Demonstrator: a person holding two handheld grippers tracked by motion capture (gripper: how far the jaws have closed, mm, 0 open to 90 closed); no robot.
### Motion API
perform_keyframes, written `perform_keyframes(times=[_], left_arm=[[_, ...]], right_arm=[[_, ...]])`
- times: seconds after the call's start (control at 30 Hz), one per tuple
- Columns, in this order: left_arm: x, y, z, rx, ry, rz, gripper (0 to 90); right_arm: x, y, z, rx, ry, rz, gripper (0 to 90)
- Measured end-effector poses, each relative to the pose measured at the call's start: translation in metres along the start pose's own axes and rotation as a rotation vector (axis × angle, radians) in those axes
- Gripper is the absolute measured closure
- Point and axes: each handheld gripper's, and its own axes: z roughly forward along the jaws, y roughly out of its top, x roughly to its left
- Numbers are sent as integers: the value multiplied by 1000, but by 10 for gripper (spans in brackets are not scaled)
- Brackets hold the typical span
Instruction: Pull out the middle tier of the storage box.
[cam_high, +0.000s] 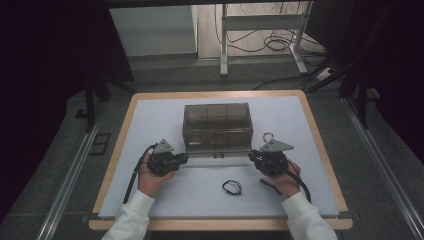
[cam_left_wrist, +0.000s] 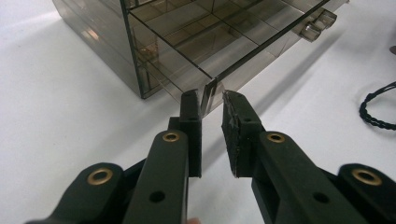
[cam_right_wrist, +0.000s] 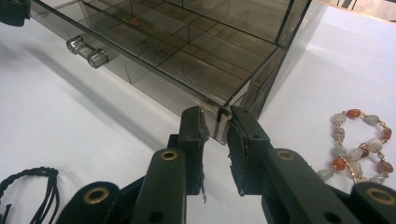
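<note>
A: From the high view we have the smoked box (cam_high: 216, 126) mid-counter (cam_high: 150, 115), its bottom drawer (cam_high: 215, 154) pulled partway toward us. Our left tool (cam_high: 184, 158) sits at the drawer's left front corner, the right tool (cam_high: 251, 156) at the right one. A black cord (cam_high: 232, 187) lies near us on the counter, and a bracelet (cam_high: 268, 136) sits just beside the box on the right.

B: Left gripper view: the drawer front's end edge (cam_left_wrist: 211, 93) stands between the jaws. They're nearly together on that thin panel; we'd call it clamped on the drawer, though the left pad's contact is hard to read.

A: Right gripper view: same story, mirrored. The tool (cam_right_wrist: 218, 122) pinches the drawer's corner (cam_right_wrist: 219, 122), pads tight to either face. The knob (cam_right_wrist: 87, 52) is well off to one side, the beaded bracelet (cam_right_wrist: 359, 144) beside the jaws, apart from them.

B: So how do we move it well?

A: We judge the drawer wants both hands travelling at one pace, level, straight along its runners. If one corner leads, it may rack and jam, or the light box may skid. We should keep the pinch firm yet shallow, and mind the cord (cam_right_wrist: 28, 186) near our wrists
</note>
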Motion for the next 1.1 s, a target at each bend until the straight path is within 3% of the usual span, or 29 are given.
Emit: perform_keyframes(times=[1.1], left_arm=[[-7,-10,-5,6,-26,1,777]], right_arm=[[8,-10,-9,6,6,-8,756]])
